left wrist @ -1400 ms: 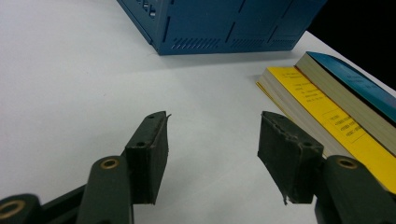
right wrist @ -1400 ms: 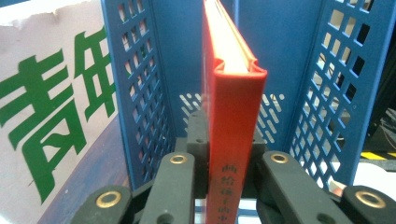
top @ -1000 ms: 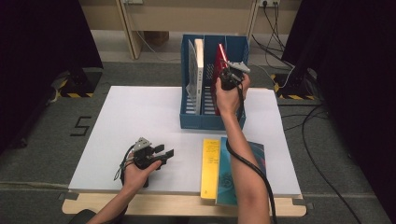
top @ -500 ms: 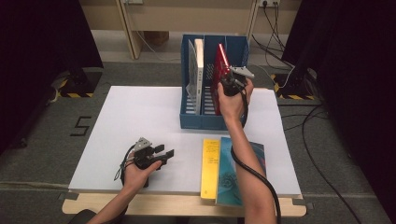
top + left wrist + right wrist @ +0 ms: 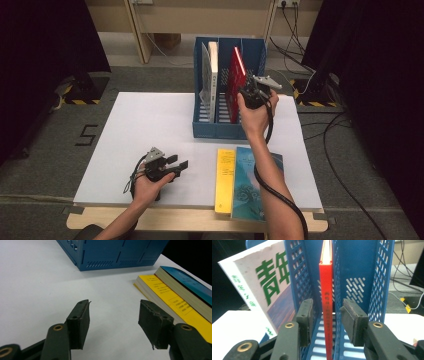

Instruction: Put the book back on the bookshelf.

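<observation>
Since the earlier frames the red book [image 5: 235, 80] has gone from tilted, held above the rack [image 5: 227, 127], to standing in the rack's middle slot — and the right gripper [image 5: 325, 315] has just been opening its jaws. In the right gripper view the pads sit either side of the spine w/ a visible gap on both sides, so released, no grip; book still between them. Right hand looks slightly backed off toward the person vs. earlier.

Meaning: placement looks done for this book. Next is prob. pulling clear and going for one of the two books lying at the table's near edge — yellow book [image 5: 225, 180] or teal book [image 5: 257, 180].

Left gripper [image 5: 113, 322] rests on the table [image 5: 140, 130], jaws apart, nothing in them.

Red book: thin hardback, plain red cover, small dark lettering down the spine, pale page edge on top. Stands near upright, spine facing the person, close to the slot's right divider. Beside it, in the left slot, a white book [image 5: 212, 75] and a magazine [image 5: 269, 282] w/ green characters.
</observation>
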